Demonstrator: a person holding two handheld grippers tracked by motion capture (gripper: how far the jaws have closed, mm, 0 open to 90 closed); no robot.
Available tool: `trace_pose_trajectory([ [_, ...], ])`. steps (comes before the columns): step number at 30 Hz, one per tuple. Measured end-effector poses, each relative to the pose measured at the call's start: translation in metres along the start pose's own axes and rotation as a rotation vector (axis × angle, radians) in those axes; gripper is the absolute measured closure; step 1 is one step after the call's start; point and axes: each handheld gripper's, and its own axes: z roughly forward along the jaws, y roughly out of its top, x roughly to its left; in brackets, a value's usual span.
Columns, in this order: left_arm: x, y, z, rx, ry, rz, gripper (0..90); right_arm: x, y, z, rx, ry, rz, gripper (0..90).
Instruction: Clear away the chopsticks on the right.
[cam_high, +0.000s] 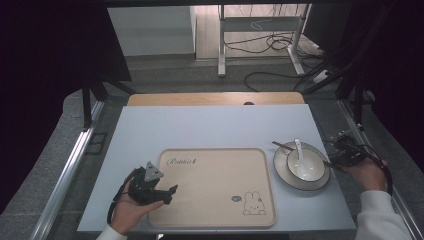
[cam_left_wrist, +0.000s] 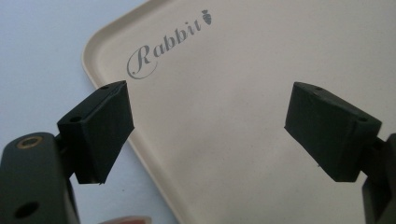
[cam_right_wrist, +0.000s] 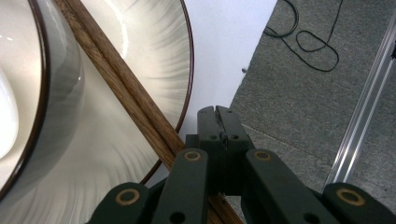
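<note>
Chopsticks (cam_high: 300, 153), a pair of slim brown wooden sticks, lie across the round white ceramic plate with a dark rim (cam_high: 280, 170) at the right of the pale blue bench (cam_high: 200, 127) in the high view, passing beside the white bowl (cam_high: 314, 173) that holds a white ceramic spoon (cam_high: 299, 150); the right tongs (cam_high: 345, 155) sit at their near end, while the left tongs (cam_high: 167, 192) hover over the left edge of the beige rectangular tray (cam_high: 215, 155). From the left gripper view those tongs (cam_left_wrist: 205, 126) stand wide apart above the tray (cam_left_wrist: 261, 84), with nothing between them. From the right gripper view the right tongs (cam_right_wrist: 218, 116) are pressed together, and the chopsticks (cam_right_wrist: 121, 88) pass beside and under them, so probably not clamped, though the contact is hidden. Such sticks should be light, stiff and smooth, apt to roll or splay; taking both together near the end off the plate (cam_right_wrist: 154, 56) seems safest, clear of the fragile bowl (cam_right_wrist: 56, 84).
</note>
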Motion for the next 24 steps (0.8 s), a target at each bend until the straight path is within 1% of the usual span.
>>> trace_pose_trajectory([
  [1,0.000,0.000,0.000,-0.001,0.001,0.000,15.3,-0.001,-0.001,-0.003,-0.015,-0.008,0.004,89.4],
  [2,0.000,0.000,0.000,-0.001,0.001,0.000,15.3,-0.001,-0.001,-0.003,-0.015,-0.008,0.004,89.4],
  [3,0.000,0.000,0.000,-0.005,0.001,-0.004,15.3,-0.003,-0.002,-0.009,-0.048,-0.006,0.010,89.4],
  [5,0.001,0.000,0.000,-0.002,0.003,-0.001,15.3,-0.002,-0.002,-0.016,-0.084,0.017,0.012,89.4],
  [6,0.001,0.000,0.000,-0.002,0.003,-0.001,15.3,-0.002,-0.002,-0.016,-0.084,0.017,0.012,89.4],
  [7,0.001,0.000,0.000,-0.001,0.002,-0.001,15.3,0.000,-0.002,-0.021,-0.105,0.048,0.008,89.5],
  [8,0.001,0.000,0.000,-0.001,0.002,-0.001,15.3,0.000,-0.002,-0.021,-0.105,0.048,0.008,89.5],
  [9,0.000,0.000,0.000,-0.001,0.002,0.000,15.3,0.004,-0.001,-0.023,-0.104,0.068,-0.006,89.5],
  [13,0.000,0.000,-0.001,-0.002,0.003,0.001,15.3,0.008,0.001,-0.022,-0.100,0.081,-0.026,89.5],
  [20,0.001,0.000,-0.001,-0.002,0.006,0.000,15.3,0.009,0.001,-0.017,-0.078,0.090,-0.035,89.5],
  [24,0.001,0.000,-0.001,-0.003,0.007,0.000,15.3,0.010,0.000,-0.014,-0.074,0.098,-0.039,89.5],
])
